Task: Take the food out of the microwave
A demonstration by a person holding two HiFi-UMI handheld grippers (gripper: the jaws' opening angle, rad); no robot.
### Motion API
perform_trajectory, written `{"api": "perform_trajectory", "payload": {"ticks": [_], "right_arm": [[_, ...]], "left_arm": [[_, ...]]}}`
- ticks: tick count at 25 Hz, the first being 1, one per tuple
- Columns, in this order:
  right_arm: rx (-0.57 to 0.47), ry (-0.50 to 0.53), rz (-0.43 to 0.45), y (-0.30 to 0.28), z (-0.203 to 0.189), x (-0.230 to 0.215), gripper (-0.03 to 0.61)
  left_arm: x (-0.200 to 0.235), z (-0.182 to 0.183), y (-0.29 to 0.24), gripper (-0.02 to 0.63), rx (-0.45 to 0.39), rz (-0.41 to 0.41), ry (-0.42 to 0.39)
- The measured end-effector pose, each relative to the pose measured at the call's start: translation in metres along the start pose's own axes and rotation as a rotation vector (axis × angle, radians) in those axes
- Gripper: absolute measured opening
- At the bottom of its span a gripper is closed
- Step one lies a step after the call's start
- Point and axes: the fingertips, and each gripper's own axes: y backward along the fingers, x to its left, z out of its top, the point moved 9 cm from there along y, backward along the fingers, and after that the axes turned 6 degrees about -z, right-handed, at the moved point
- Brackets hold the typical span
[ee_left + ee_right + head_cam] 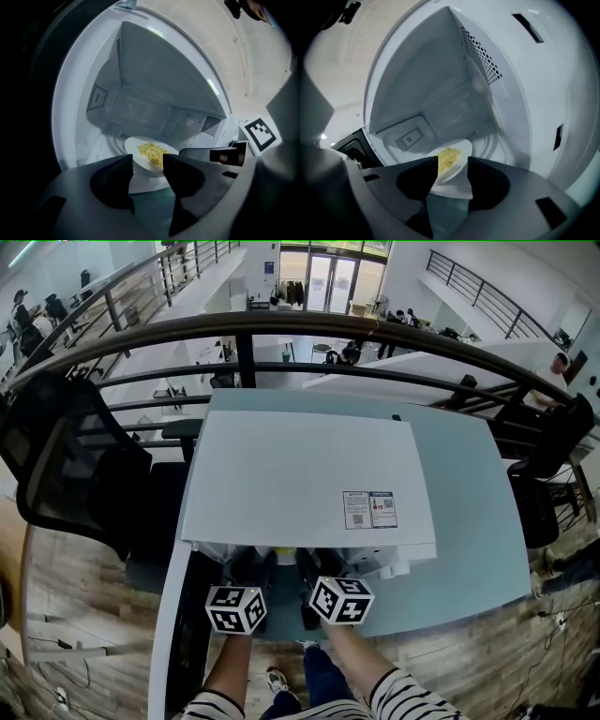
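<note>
Seen from the head view, the white microwave (309,474) on the teal counter (478,521) shows only its top. The cavity and both sets of jaws are hidden beneath its front edge, and the open door (187,643) is cut down to a dark sliver left of the grippers. The left gripper (147,158) has its jaws released, with a clear gap between them. Through that gap, just ahead of the tips, the white plate (136,147) sits on the microwave floor, carrying the yellow food (151,151). The near rim of the plate is covered by the right-hand jaw. The right gripper (453,160) is likewise unclenched, its jaws parted. The same plate (461,149) lies straight ahead between them, with the food (448,157) partly masked by the left-hand jaw. Whether either tip touches the rim cannot be made out, as the dark jaw bodies block the plate's near edge.
</note>
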Motion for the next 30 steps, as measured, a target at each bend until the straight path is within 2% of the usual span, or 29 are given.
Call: {"api": "perform_trajectory", "payload": {"ticks": [9,15,21,23,30], "right_arm": [[-0.007,-0.023,-0.019,0.026,-0.014,-0.006,0.193],[-0.003,-0.067,-0.042,0.027,-0.018,-0.015,0.193],[0.017,-0.115,0.003,0.019,-0.021,-0.020,0.192],[0.020,-0.126,0.020,0.018,-0.021,-0.020,0.153],[0.029,-0.148,0.026,0.026,-0.022,-0.018,0.140]], "left_arm": [[-0.016,-0.011,0.011,0.181,0.012,-0.021,0.015],[-0.011,-0.018,0.011,0.181,-0.003,-0.016,0.086],[-0.009,-0.021,0.004,0.181,0.001,-0.040,0.147],[-0.009,-0.021,0.003,0.181,0.000,-0.039,0.158],[-0.013,-0.021,0.009,0.169,-0.003,-0.033,0.174]]}}
